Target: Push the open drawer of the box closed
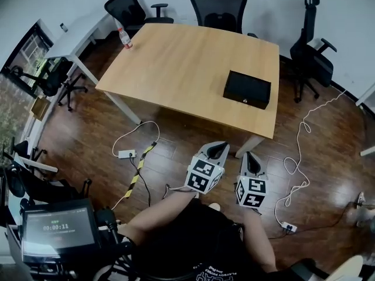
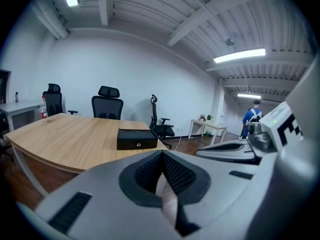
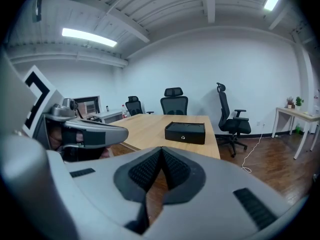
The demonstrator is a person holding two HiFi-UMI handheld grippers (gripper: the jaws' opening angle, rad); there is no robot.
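Note:
A black box (image 1: 247,89) with a small round knob on its front lies near the right front corner of the wooden table (image 1: 176,63). It also shows as the black box (image 2: 136,138) in the left gripper view and the black box (image 3: 185,132) in the right gripper view. My left gripper (image 1: 219,150) and right gripper (image 1: 252,161) are held side by side over the floor, well short of the table. Both are shut, pads together, with nothing held. I cannot tell how far the drawer stands out.
Black office chairs (image 1: 218,6) ring the table's far side and right end. A plastic bottle (image 1: 124,37) stands at the far left corner. Cables and power strips (image 1: 126,154) lie on the wooden floor. A screen on a stand (image 1: 55,228) is at my lower left.

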